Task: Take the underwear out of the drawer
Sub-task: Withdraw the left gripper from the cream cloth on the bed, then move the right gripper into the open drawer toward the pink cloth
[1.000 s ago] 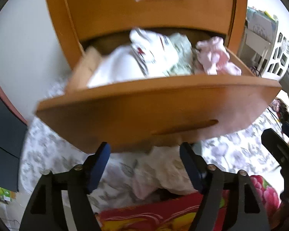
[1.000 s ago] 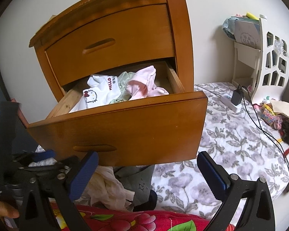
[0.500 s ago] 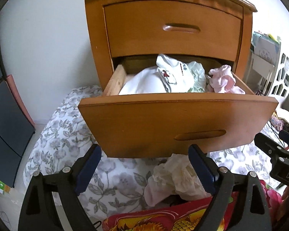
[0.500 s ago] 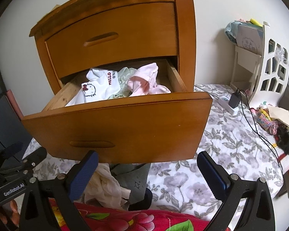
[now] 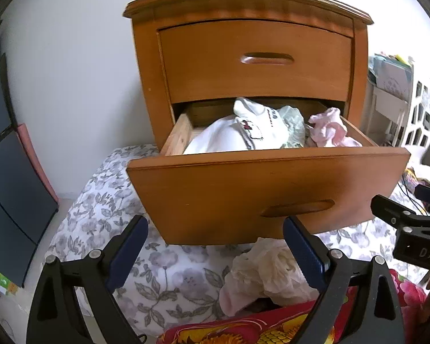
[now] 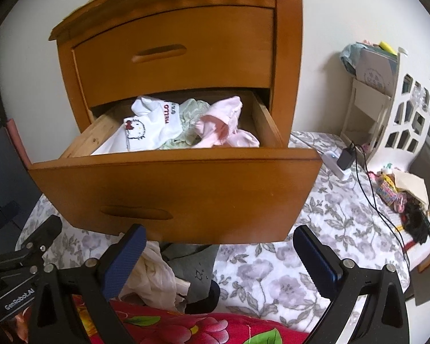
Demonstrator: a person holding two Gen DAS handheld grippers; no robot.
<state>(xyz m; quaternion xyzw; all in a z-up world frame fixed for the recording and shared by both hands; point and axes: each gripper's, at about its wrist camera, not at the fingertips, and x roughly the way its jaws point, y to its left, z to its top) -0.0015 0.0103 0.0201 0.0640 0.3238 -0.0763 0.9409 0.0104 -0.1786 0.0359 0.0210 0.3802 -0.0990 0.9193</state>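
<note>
The wooden nightstand's lower drawer (image 5: 266,189) (image 6: 175,192) stands pulled out. It holds white underwear with a cat print (image 5: 238,134) (image 6: 146,132), a pale green piece (image 5: 293,127) (image 6: 189,114) and a pink piece (image 5: 329,129) (image 6: 223,126). My left gripper (image 5: 215,246) is open with nothing between its fingers, low in front of the drawer front. The right gripper (image 6: 218,255) is open too and sits below the drawer front. Each gripper shows at the edge of the other's view.
Cream cloth (image 5: 266,275) (image 6: 154,278) and a grey garment (image 6: 195,269) lie under the drawer on the floral bedspread (image 6: 315,229). A red flowered blanket (image 6: 186,326) is nearest. A charger with cables (image 6: 347,157) and a white shelf (image 6: 387,109) stand to the right.
Both grippers have drawn back and risen, so the whole nightstand now shows and the drawer looks smaller. The clothes in the drawer have not moved.
</note>
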